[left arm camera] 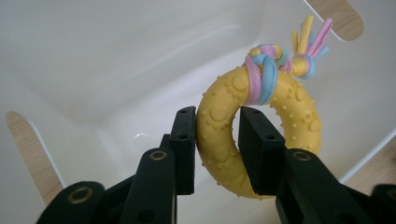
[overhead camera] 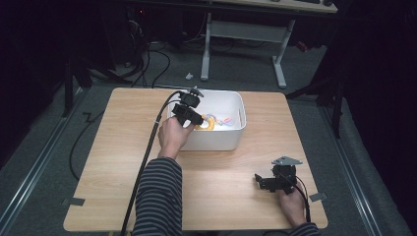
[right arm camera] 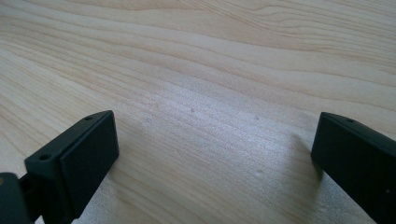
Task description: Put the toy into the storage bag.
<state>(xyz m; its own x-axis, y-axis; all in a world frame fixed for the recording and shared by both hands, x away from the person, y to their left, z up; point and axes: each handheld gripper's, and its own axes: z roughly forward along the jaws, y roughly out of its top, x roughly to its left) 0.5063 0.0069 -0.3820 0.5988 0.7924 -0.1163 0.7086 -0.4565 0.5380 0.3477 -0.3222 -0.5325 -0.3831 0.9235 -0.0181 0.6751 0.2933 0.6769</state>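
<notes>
A yellow knobbly toy ring point(left arm camera: 224, 154) with a pink, blue and yellow knotted rope point(left arm camera: 275, 63) hangs inside the white bin point(left arm camera: 93, 60). My left gripper point(left arm camera: 217, 144) is shut on the ring, one pad on each side of its band. From above, the left gripper point(overhead camera: 193, 117) reaches over the near left part of the white bin point(overhead camera: 231, 140), and the ring point(overhead camera: 205, 124) shows just beyond it. My right gripper point(overhead camera: 264, 181) rests at the table's near right, held in the person's hand. Its jaws stand wide apart point(right arm camera: 210, 154) over bare wood, with nothing between them.
The wooden table point(overhead camera: 108, 162) carries the bin at its far middle. Black cables trail off the left side and the near edge. A desk frame point(overhead camera: 246, 34) stands on the floor beyond the table. Tape tabs mark the near corners.
</notes>
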